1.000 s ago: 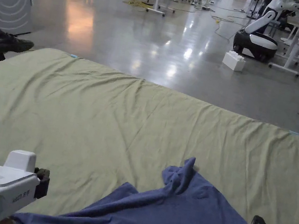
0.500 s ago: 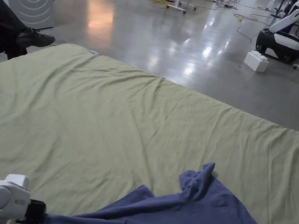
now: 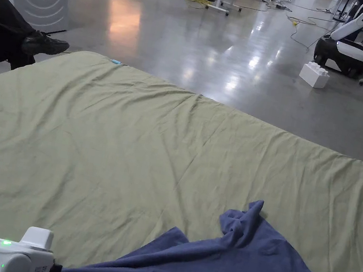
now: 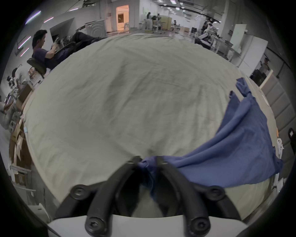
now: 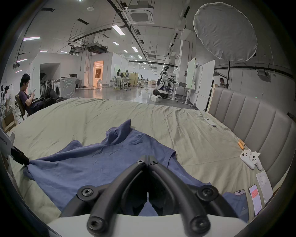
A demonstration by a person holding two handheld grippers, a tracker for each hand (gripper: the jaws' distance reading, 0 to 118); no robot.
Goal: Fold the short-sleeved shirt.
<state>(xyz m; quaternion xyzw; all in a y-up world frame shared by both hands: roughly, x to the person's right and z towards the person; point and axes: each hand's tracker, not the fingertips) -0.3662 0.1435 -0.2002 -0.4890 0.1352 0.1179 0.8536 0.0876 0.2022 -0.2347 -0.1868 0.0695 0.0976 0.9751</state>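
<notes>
Claws low over bed: left claw (image 4: 148, 162) pinches shirt (image 3: 219, 271) edge; right claw (image 5: 147, 158) pressed together on shirt.

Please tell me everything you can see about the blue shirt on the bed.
The blue shirt is soft, knit-looking fabric, crumpled and partly spread on the green sheet near the person's edge of the bed. One bunched part stands up in a peak at its far side. The left tongs pinch one corner, pulling it taut; the right tongs are closed at the opposite side.

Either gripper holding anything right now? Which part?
Left gripper pinches a bunched edge of the blue cotton short-sleeved shirt. Right gripper is shut over the shirt; whether it grips fabric cannot be told.
</notes>
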